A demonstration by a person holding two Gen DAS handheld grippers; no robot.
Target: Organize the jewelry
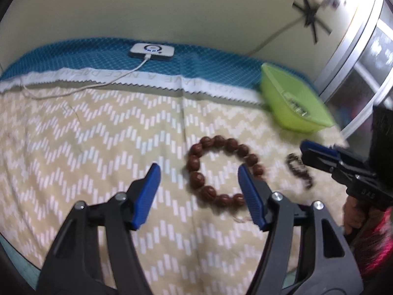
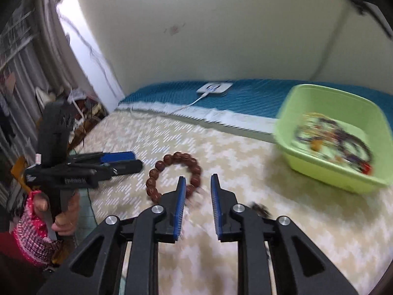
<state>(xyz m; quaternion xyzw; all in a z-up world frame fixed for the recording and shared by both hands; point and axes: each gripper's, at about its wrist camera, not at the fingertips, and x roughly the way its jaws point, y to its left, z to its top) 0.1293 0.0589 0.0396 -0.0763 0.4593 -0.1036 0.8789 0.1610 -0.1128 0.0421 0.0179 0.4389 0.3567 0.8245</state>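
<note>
on the patterned bed cover point(image 1: 98, 147), near its right side, a green tub point(image 2: 289, 123) already holds a tangle of mixed jewelry point(image 2: 336, 140), so part of the sorting appears done. two pieces are left outside it, as far as these views show: a large bracelet of brown wooden beads point(image 1: 196, 162), lying flat as an open ring on the cover, and a smaller dark beaded bracelet point(image 1: 298, 169), lying just to the right of the first and apart from it. the dark piece is blurred, so its make cannot be told.

left gripper point(image 1: 197, 174): fingers spread wide, holding nothing, poised low over the near left part of the brown bracelet; whether a fingertip touches the beads cannot be told. right gripper point(image 2: 197, 184): fingers set at a narrow gap, also empty, with the brown bracelet just beyond its left fingertip and the dark bracelet down beside its right finger.

surface: a soft cloth with a beige and white zigzag print, bordered at the far end by a pale band and a blue diamond-patterned strip. a white device point(image 1: 152, 51) with a lit ring rests on the blue strip, and its white cable point(image 1: 81, 88) trails across the cover. behind stands a plain cream wall point(image 1: 172, 7) with black tape and a cord; a window frame point(image 1: 356, 56) lies to the right of the bed, and curtains and clutter to the left.
</note>
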